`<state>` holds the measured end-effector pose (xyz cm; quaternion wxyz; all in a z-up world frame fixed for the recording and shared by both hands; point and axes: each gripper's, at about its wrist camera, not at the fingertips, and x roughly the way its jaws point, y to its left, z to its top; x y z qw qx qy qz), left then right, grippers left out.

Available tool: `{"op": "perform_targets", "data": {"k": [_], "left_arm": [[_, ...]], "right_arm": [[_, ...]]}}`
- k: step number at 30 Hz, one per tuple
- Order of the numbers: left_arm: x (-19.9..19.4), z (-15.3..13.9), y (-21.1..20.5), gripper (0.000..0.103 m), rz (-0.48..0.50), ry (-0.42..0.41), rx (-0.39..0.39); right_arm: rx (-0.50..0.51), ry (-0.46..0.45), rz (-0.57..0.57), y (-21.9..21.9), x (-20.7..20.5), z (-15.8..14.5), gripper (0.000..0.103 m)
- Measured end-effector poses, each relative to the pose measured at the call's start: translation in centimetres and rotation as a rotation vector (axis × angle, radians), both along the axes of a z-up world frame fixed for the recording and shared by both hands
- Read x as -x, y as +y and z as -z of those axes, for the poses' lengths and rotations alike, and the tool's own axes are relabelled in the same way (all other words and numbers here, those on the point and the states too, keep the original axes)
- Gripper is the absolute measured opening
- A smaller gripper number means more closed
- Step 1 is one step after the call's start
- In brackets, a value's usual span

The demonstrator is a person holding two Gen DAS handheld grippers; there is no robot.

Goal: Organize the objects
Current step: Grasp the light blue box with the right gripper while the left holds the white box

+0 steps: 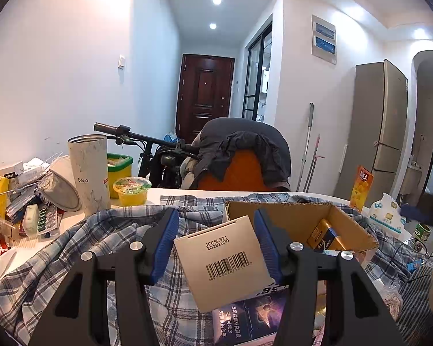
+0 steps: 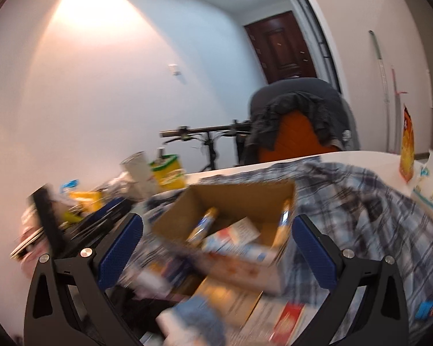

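A small beige box w/ a barcode is held between the blue pads of the left gripper, at lower centre of the left wrist view. The box is tilted; the right pad is pressed against its edge, the left pad is close to it, and contact on that side can't be confirmed. Under it a dark carton w/ Chinese print is seen, lying on a plaid shirt. Just right of the gripper an open cardboard box is seen, a gold-and-blue packet inside it.

In the right wrist view, heavily blurred, the right gripper is spread wide, w/ nothing between its pads. The cardboard box sits at centre frame beyond the fingers, w/ several items inside, too smeared to name. The plaid shirt is spread at right.

At left of the left view a marbled tumbler and a jelly cup are stood on the white table.
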<state>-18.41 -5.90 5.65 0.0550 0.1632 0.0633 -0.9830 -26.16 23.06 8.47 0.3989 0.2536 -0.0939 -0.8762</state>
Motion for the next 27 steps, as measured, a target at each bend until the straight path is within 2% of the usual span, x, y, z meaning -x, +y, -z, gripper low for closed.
{"op": "perform_targets", "data": {"k": [4,7,10,11,12,13,15,19,21,22,23,26,27], "left_arm": [[0.0,0.0,0.0,0.057,0.0,-0.001,0.002],[0.0,0.1,0.0,0.057,0.0,-0.002,0.004],[0.1,0.2,0.0,0.057,-0.001,-0.008,0.004],[0.1,0.2,-0.1,0.057,-0.001,-0.008,0.002],[0.1,0.2,-0.1,0.057,0.0,-0.008,0.002],[0.1,0.2,0.0,0.057,-0.001,-0.009,0.001],[0.1,0.2,0.0,0.057,-0.002,-0.011,-0.003],[0.3,0.3,0.1,0.057,-0.001,-0.021,-0.001],[0.3,0.4,0.2,0.057,0.003,-0.019,0.005],[0.2,0.4,0.3,0.057,0.005,-0.018,0.007],[0.2,0.4,0.4,0.057,0.005,-0.018,0.01],[0.2,0.3,0.5,0.057,0.006,-0.016,0.016],[0.2,0.3,0.5,0.057,0.006,-0.017,0.017]], "right_arm": [[0.056,0.002,-0.135,2.2,-6.3,2.7,0.103],[0.032,0.015,-0.236,3.2,-10.4,5.2,0.103],[-0.013,0.016,-0.255,4.3,-12.8,7.5,0.103],[-0.028,0.0,-0.256,4.6,-13.1,8.1,0.1],[-0.025,-0.018,-0.263,5.0,-13.2,8.6,0.091],[-0.011,-0.03,-0.28,5.3,-13.3,8.7,0.088],[-0.012,-0.017,-0.331,5.4,-13.4,8.8,0.08],[-0.122,-0.047,-0.354,3.5,-13.3,9.7,0.072],[-0.179,-0.031,-0.39,2.2,-13.8,10.0,0.058],[-0.201,-0.023,-0.396,2.0,-14.1,10.1,0.055],[-0.219,-0.02,-0.398,1.7,-14.2,10.3,0.048],[-0.24,-0.036,-0.398,1.4,-14.0,10.6,0.044],[-0.24,-0.042,-0.399,1.5,-13.8,10.6,0.04]]}}
